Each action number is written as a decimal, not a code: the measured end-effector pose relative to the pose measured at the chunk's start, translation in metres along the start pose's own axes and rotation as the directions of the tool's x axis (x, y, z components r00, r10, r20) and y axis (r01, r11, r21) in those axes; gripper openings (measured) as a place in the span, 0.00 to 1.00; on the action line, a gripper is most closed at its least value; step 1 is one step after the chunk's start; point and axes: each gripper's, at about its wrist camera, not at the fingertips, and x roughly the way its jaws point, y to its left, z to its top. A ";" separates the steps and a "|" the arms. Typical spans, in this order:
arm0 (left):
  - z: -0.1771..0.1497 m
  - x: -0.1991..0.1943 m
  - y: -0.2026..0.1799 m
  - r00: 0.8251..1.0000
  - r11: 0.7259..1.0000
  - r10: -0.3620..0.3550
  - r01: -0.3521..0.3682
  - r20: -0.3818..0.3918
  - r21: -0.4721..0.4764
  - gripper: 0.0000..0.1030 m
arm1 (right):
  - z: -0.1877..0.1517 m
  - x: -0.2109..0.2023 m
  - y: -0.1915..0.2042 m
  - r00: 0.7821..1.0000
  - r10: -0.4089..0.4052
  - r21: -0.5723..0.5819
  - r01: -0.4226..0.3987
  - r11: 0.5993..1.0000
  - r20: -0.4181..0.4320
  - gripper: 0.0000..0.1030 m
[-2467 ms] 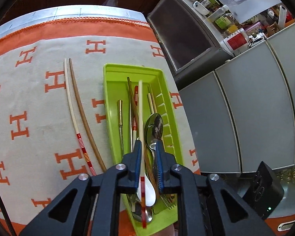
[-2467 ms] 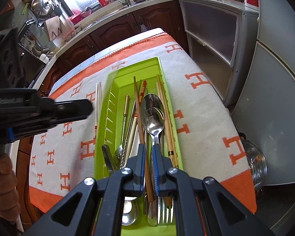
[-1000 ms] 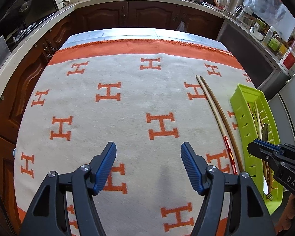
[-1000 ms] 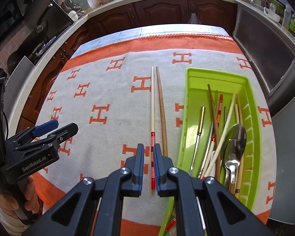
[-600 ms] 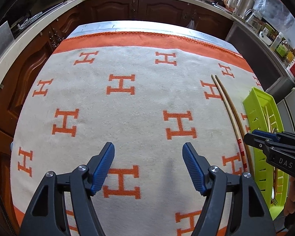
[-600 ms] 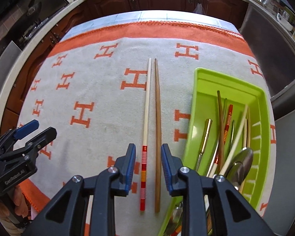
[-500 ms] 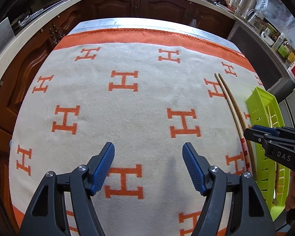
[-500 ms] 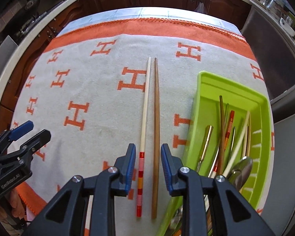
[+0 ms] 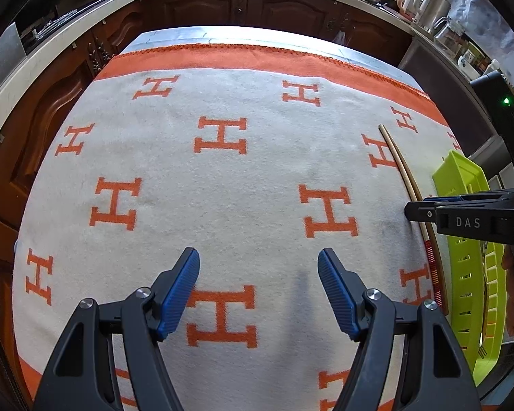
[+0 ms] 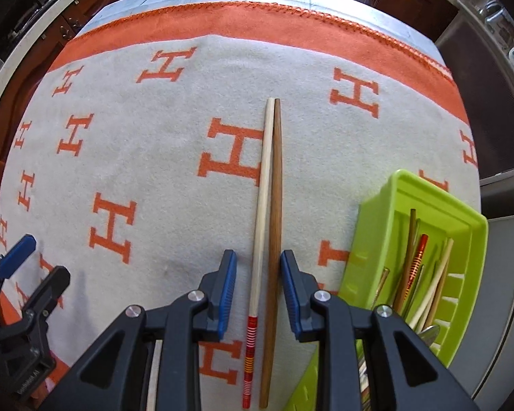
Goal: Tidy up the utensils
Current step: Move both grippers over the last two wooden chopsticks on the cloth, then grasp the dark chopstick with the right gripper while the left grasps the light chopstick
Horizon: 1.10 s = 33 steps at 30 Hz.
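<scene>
Two chopsticks lie side by side and touching on the blanket (image 10: 161,178) that covers the worktop, toward its right side: one pale chopstick (image 10: 261,198) with red and orange bands at its near end, one dark brown chopstick (image 10: 275,205) on its right. Right gripper (image 10: 258,294) sits low over their near half, jaws apart, one blue pad on each side of the pair; neither pad clearly touches a stick. Just right of the chopsticks, along the worktop's right edge, stands one lime-green tray (image 10: 377,226) with slotted walls. It holds a loose bundle of utensils: several more sticks in brown, cream and red-striped, plus a spoon bowl at the near end; exact count can't be read because they overlap and the gripper body covers part of the tray. Left gripper (image 9: 258,291) hangs over the near middle of the blanket, well apart from chopsticks and tray, jaws wide apart, nothing between them. In the left wrist view the right gripper's fingers cross over the two chopsticks beside the tray (image 9: 462,274).
</scene>
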 end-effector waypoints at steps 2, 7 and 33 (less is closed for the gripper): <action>0.000 0.000 0.000 1.000 1.000 -0.002 0.002 0.000 0.001 0.68 | -0.001 -0.001 -0.001 0.999 0.036 0.015 -0.036 0.999 -0.008 0.26; 0.000 0.001 -0.002 1.000 1.000 -0.008 0.008 -0.002 0.005 0.68 | -0.011 -0.002 -0.004 0.978 0.208 0.083 -0.206 0.975 -0.024 0.26; 0.008 0.003 -0.044 0.992 0.992 -0.117 0.120 -0.055 0.039 0.68 | -0.091 -0.032 -0.027 0.885 0.404 0.146 -0.443 0.885 0.232 0.06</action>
